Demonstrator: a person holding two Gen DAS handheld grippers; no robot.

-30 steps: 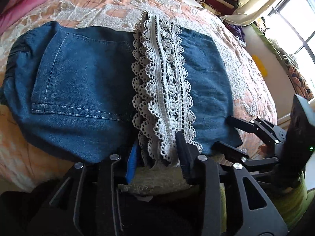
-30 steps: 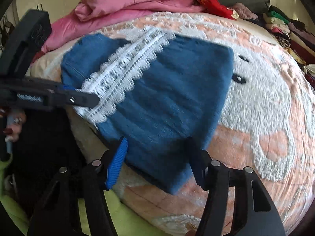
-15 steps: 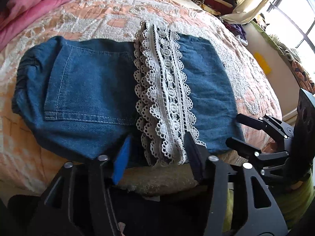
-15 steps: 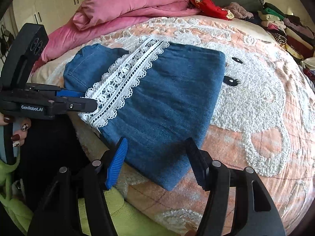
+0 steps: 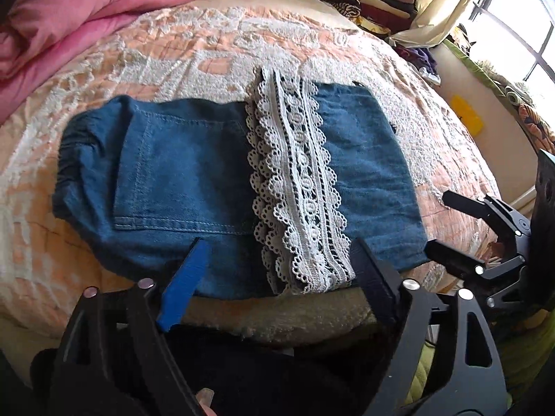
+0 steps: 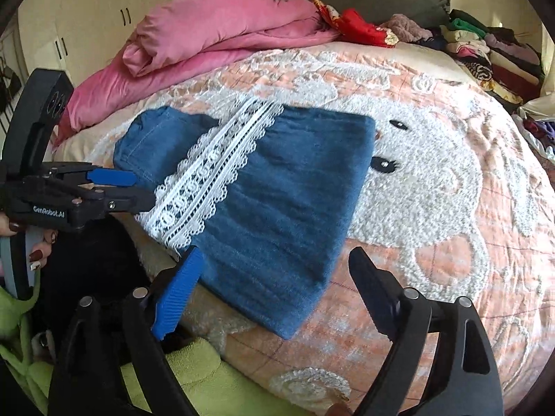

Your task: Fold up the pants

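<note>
The folded blue denim pants (image 5: 180,180) lie flat on the bed, with a white lace trim band (image 5: 298,201) across them; they also show in the right wrist view (image 6: 277,201). My left gripper (image 5: 277,277) is open and empty, just off the near edge of the pants by the lace end. It shows at the left of the right wrist view (image 6: 135,187). My right gripper (image 6: 274,284) is open and empty, just short of the pants' near corner. It shows at the right of the left wrist view (image 5: 444,225).
The pants rest on a peach and white bedspread (image 6: 433,180). A pink quilt (image 6: 215,38) lies rolled at the back left. A pile of clothes (image 6: 485,48) sits at the far right. A window (image 5: 520,34) is beyond the bed.
Both grippers have drawn back from the pants toward me and stand clear of the cloth. The left jaws, which pinched the lace end a second ago, have opened. The pants have not moved.
</note>
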